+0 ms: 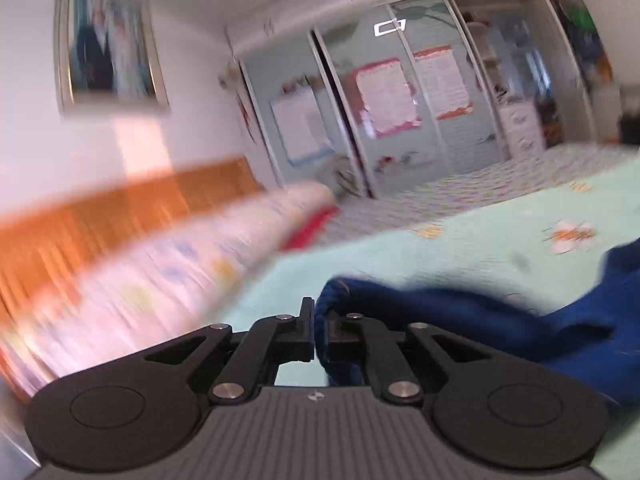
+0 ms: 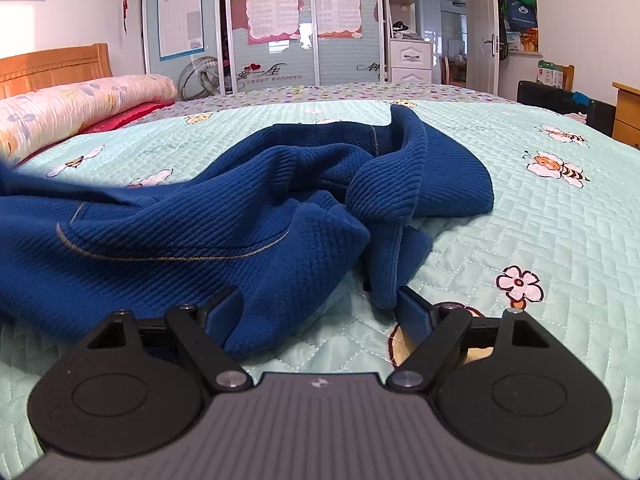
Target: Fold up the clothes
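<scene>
Left claw (image 1: 318, 334) pinches a thick hem of the soft, limp blue garment (image 2: 224, 216); right claw (image 2: 318, 312), spread wide, straddles its near edge.

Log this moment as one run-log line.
left gripper: shut on blue garment edge | right gripper: open, at garment hem | garment: crumpled on bedspread, unfolded

Open right gripper (image 2: 320, 304) astride blue garment (image 2: 224, 216) hem, on bedspread (image 2: 540, 240).
</scene>
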Action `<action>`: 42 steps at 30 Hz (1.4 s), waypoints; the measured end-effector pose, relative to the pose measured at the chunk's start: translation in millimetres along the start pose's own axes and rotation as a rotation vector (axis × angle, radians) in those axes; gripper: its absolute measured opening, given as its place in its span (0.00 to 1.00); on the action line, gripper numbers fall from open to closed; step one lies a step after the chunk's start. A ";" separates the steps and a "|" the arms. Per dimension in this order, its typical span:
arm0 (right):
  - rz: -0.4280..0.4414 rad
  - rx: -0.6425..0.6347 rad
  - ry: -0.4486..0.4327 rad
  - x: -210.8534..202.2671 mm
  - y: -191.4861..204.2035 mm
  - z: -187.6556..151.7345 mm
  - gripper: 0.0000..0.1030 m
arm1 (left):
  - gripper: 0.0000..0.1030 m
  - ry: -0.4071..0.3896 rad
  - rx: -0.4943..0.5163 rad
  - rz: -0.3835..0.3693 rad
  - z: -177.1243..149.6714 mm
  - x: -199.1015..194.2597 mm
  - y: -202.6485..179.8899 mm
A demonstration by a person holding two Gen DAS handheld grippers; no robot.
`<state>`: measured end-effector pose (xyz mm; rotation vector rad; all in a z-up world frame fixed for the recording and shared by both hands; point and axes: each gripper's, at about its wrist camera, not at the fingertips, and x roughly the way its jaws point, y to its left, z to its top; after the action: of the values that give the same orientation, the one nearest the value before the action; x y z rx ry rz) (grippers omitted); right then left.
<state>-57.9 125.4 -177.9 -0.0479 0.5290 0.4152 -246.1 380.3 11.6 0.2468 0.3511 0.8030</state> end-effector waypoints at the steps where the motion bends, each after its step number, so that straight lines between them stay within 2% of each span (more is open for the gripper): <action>1: -0.002 -0.003 0.000 0.2 0.2 -0.1 0.80 | 0.18 0.024 -0.007 0.022 -1.6 4.9 -0.7; 2: -0.003 -0.005 0.001 0.2 0.3 -0.1 0.80 | 0.34 0.049 -0.013 0.044 -3.1 9.7 -1.4; 3: -0.003 -0.005 0.001 0.2 0.2 -0.1 0.80 | 0.40 0.073 -0.020 0.066 -4.7 14.6 -2.1; 4: -0.002 -0.004 0.000 0.1 0.2 -0.3 0.80 | 0.42 0.095 -0.023 0.021 -12.6 13.0 -12.4; 12: 0.005 0.005 -0.004 -0.3 -1.7 -0.7 0.80 | 0.44 0.268 -0.046 -0.341 -75.6 -0.1 -95.1; 14: 0.003 0.004 -0.004 -0.2 -1.0 -0.5 0.80 | 0.51 0.284 -0.021 -0.421 -83.1 -2.4 -115.8; 17: 0.002 0.002 -0.004 0.2 -0.1 -0.3 0.80 | 0.57 0.325 -0.027 -0.478 -89.1 7.1 -136.9; 20: 0.002 0.004 -0.004 -0.1 0.3 -0.5 0.80 | 0.61 0.445 -0.167 -0.539 -93.9 39.2 -136.7; 22: 0.001 0.003 -0.004 -0.1 0.6 -0.6 0.80 | 0.61 0.499 -0.248 -0.538 -98.3 51.6 -140.9; 24: 0.000 0.003 -0.004 -0.4 0.3 -0.6 0.80 | 0.56 0.491 -0.297 -0.545 -103.5 57.6 -144.4; 26: 0.002 0.005 -0.004 -0.5 0.3 -0.7 0.80 | 0.13 0.443 -0.304 -0.534 -99.4 48.9 -138.9; 28: 0.004 0.007 -0.005 -0.9 0.4 -1.0 0.80 | 0.06 0.396 -0.310 -0.524 -95.2 40.2 -133.4; 29: 0.004 0.007 -0.005 -1.0 0.5 -1.1 0.80 | 0.06 0.372 -0.314 -0.518 -93.2 35.8 -130.6; 32: 0.007 0.004 -0.003 -0.7 2.0 -1.3 0.82 | 0.06 0.218 -0.249 -0.480 -78.6 1.4 -117.3; 35: 0.006 0.001 -0.001 -0.3 3.6 -1.2 0.82 | 0.03 0.220 -0.251 -0.484 -76.1 -8.9 -104.5; 39: 0.004 -0.001 0.004 -1.1 3.9 -0.1 0.82 | 0.05 0.371 -0.254 -0.507 -94.5 -6.7 -113.0; 42: -0.003 -0.009 0.019 -11.2 4.8 6.4 0.79 | 0.11 0.398 -0.236 -0.530 -102.9 -15.6 -121.3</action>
<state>-65.5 126.5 -166.5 -0.0617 0.5454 0.4145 -217.4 296.0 -121.1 -0.2289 0.6573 0.3565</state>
